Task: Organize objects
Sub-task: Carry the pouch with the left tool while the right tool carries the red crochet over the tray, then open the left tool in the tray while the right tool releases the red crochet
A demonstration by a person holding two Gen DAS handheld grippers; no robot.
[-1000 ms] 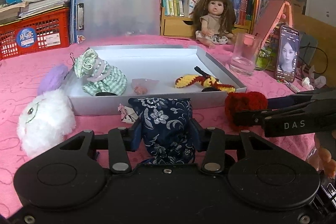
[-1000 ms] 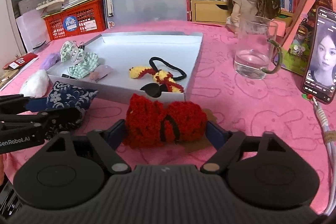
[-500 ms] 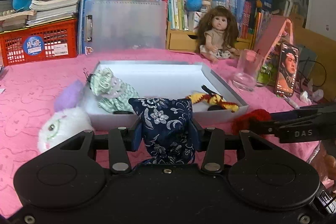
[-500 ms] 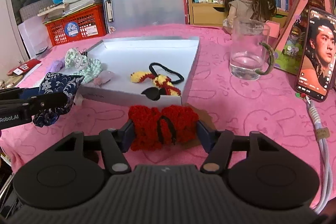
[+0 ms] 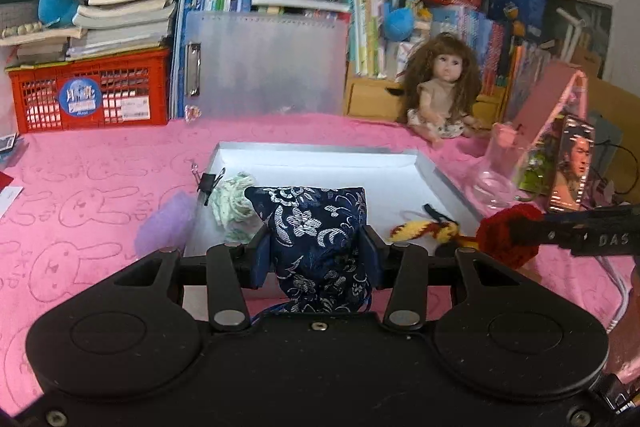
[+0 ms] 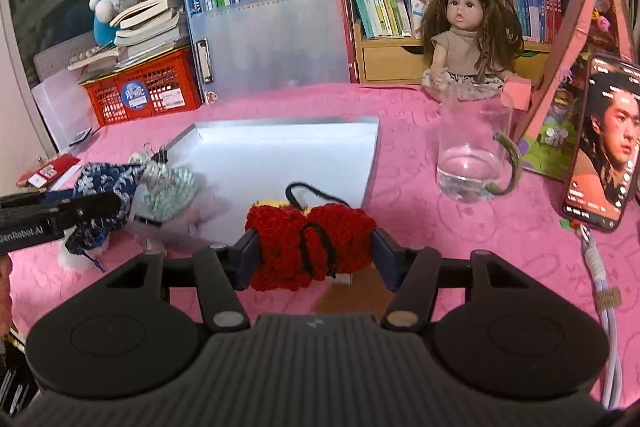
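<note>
Your left gripper (image 5: 316, 259) clamps a blue floral pouch (image 5: 316, 227), your right gripper (image 6: 310, 253) a red knitted bow (image 6: 308, 243). You hold both above the near edge of the white tray (image 5: 320, 167) on the pink table (image 5: 88, 179); a doll (image 6: 468, 27) sits beyond.

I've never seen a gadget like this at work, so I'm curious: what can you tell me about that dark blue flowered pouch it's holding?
The blue pouch is a small soft bag of dark navy, satin-like fabric woven with silvery-white flowers. The left gripper pinches it upright between its two fingers, its flat top edge uppermost and a thin blue cord trailing below. It is lifted clear of the pink cloth, at the near edge of the white tray. Only the fingers touch it.
</note>
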